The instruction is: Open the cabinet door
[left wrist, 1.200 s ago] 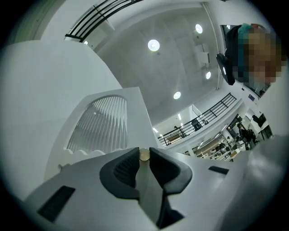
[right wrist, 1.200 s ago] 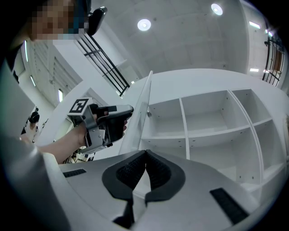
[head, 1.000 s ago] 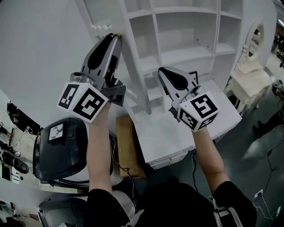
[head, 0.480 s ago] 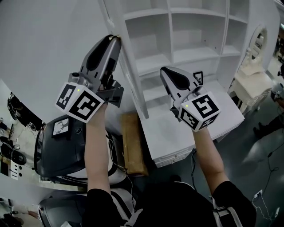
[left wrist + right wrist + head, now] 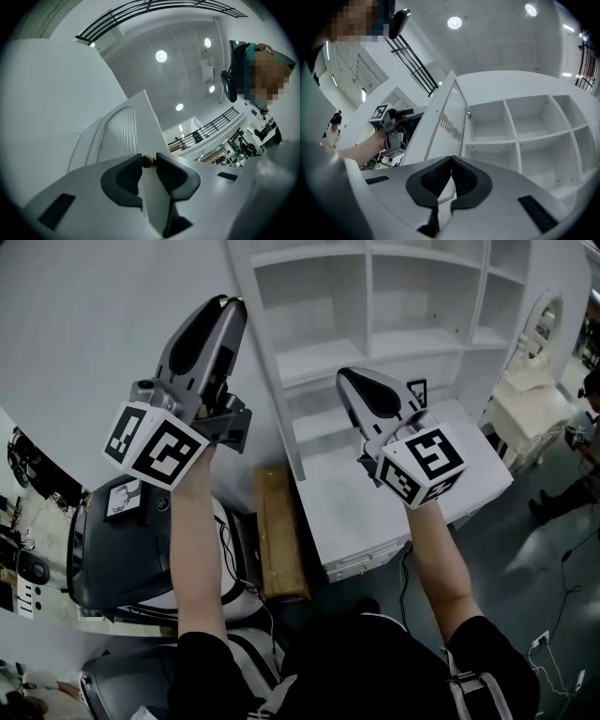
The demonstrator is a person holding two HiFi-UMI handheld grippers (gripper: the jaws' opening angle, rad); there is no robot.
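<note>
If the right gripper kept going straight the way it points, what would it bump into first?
Probably the open cabinet door: the right gripper, jaws together, points at its ribbed panel, with the empty shelves off to one side. How far off the door stands is unclear.

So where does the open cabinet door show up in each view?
Head view: the cabinet door, edge-on, upper centre, left of the shelves.
Left gripper view: its ribbed panel left of centre, its knob at the jaw tips.
Right gripper view: centre, slanting up above the jaws.
Shared landmark: the left gripper at the door's free edge; its jaws have just been opening, knob between them.
</note>
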